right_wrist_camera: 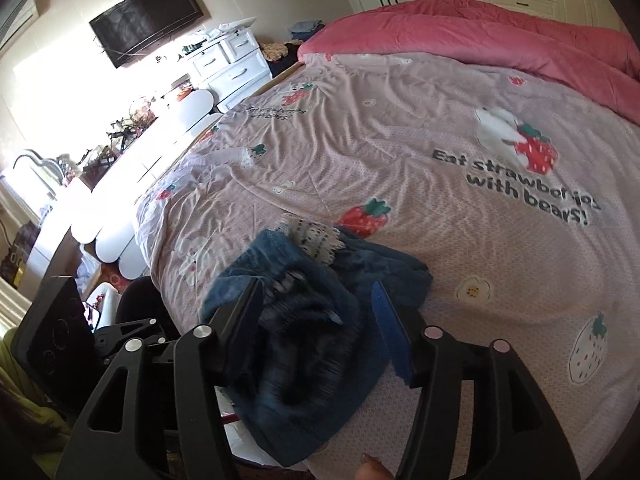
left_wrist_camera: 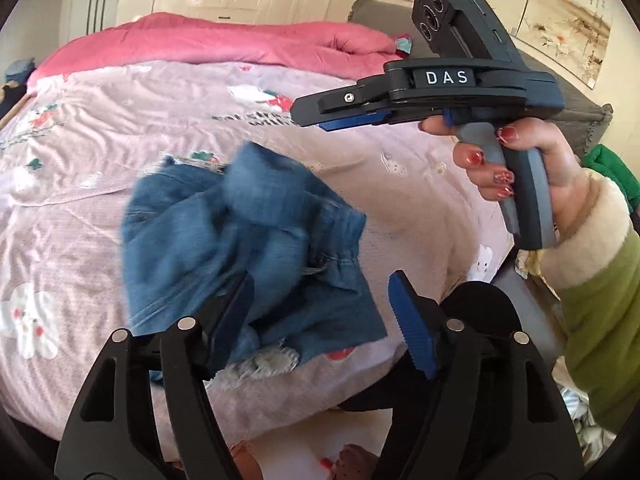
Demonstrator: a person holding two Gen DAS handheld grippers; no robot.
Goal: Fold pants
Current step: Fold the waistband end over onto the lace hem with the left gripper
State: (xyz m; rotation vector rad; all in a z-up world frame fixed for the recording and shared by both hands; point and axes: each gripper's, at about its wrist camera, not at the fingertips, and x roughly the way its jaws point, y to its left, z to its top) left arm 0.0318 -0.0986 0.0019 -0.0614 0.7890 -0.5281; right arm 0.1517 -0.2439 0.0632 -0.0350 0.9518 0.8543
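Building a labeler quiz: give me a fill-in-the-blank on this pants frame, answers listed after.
1. The denim pants lie in a crumpled heap on the ____ quilt.
2. The left claw has its jaws ____, holding nothing.
3. In the left wrist view, the right claw hangs above the pants, marked with the letters ____.
4. Folded at the far end of the bed is a ____ blanket.

Missing words: pink; open; DAS; red-pink

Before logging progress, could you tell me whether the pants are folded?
Not folded: the pants lie bunched in a rumpled heap on the bedspread.
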